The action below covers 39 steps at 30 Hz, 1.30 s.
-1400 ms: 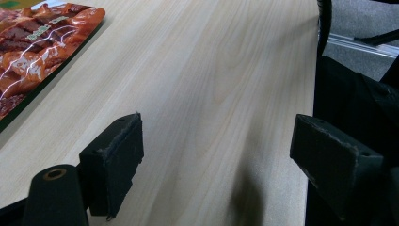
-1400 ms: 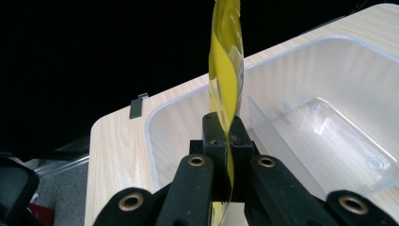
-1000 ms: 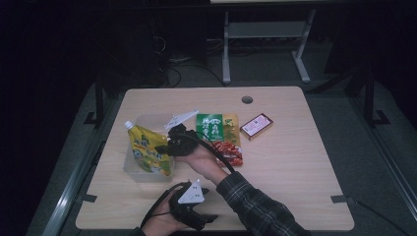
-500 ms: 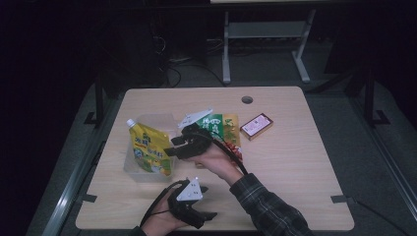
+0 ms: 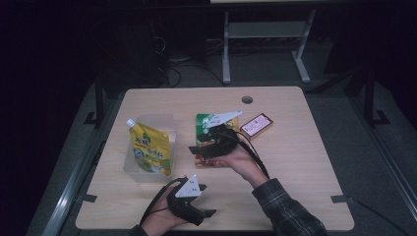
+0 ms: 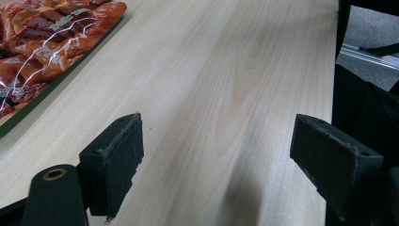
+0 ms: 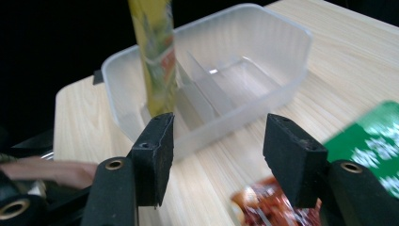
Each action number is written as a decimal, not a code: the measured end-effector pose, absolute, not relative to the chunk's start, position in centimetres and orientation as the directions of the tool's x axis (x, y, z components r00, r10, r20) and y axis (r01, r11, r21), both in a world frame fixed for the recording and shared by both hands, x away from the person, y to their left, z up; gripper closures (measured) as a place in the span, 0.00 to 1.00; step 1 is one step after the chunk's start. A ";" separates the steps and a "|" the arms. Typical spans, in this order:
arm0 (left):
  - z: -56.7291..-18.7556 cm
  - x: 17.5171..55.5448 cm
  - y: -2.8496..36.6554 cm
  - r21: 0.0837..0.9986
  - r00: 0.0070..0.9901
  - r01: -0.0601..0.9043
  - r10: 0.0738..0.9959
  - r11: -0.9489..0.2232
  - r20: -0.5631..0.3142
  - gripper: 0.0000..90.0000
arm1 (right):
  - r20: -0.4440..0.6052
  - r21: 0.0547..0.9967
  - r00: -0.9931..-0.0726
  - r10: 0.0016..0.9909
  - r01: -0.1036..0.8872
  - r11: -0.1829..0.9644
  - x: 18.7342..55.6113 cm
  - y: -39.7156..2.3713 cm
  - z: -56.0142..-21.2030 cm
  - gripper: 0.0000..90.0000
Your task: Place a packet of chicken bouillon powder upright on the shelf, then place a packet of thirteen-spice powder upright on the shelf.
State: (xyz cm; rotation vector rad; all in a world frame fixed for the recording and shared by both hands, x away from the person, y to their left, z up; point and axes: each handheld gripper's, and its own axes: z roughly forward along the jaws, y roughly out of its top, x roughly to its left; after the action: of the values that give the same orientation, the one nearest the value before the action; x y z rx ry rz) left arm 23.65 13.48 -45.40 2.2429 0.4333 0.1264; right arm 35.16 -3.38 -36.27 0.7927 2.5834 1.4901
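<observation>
A yellow spouted pouch [image 5: 151,150] stands in a clear plastic container [image 5: 162,118] at the table's left; in the right gripper view the pouch [image 7: 153,52] rises from the container [image 7: 263,70], which has a divider. My right gripper [image 5: 195,151] hovers over a green and red snack packet [image 5: 202,123], jaws pointing left toward the container. Its jaws have just been opening, and the right gripper [image 7: 219,127] holds nothing. My left gripper [image 5: 204,216] rests near the front edge, open and empty [image 6: 216,127], with the snack packet [image 6: 42,42] off to its upper left.
A small pink box [image 5: 256,125] lies to the right of the snack packet. A cable hole [image 5: 247,100] sits near the table's far edge. Bare wood [image 5: 295,172] covers the right half of the table. Dark floor and a metal stand lie beyond.
My right gripper has drawn back to the right, away from the yellow pouch, and its jaws have opened. The pouch stays standing in the container. The left gripper has kept still.
</observation>
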 end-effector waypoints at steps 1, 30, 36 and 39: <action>-45.4 23.7 13.5 0.754 0.935 0.268 0.349 -0.599 -0.054 0.19 | 0.202 0.821 -0.863 0.462 0.406 0.400 35.2 -3.8 -36.4 0.47; -44.9 25.8 12.8 0.758 0.894 0.348 0.437 -0.551 -0.092 0.23 | 0.177 0.770 -0.742 0.646 0.514 0.379 33.1 -15.9 -41.9 0.41; -45.0 25.5 12.7 0.757 0.899 0.343 0.428 -0.556 -0.093 0.23 | 0.190 0.765 -0.659 0.728 0.564 0.311 35.3 -17.6 -42.5 0.49; -45.0 25.5 12.9 0.757 0.900 0.342 0.427 -0.557 -0.092 0.23 | 0.165 0.761 -0.628 0.761 0.572 0.306 36.7 -17.9 -42.4 0.59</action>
State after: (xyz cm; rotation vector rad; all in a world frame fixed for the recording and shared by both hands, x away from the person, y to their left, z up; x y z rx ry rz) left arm 25.50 12.85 -45.00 2.2113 0.5474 0.1274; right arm 36.71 -17.93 -42.42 1.2210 2.3476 1.2219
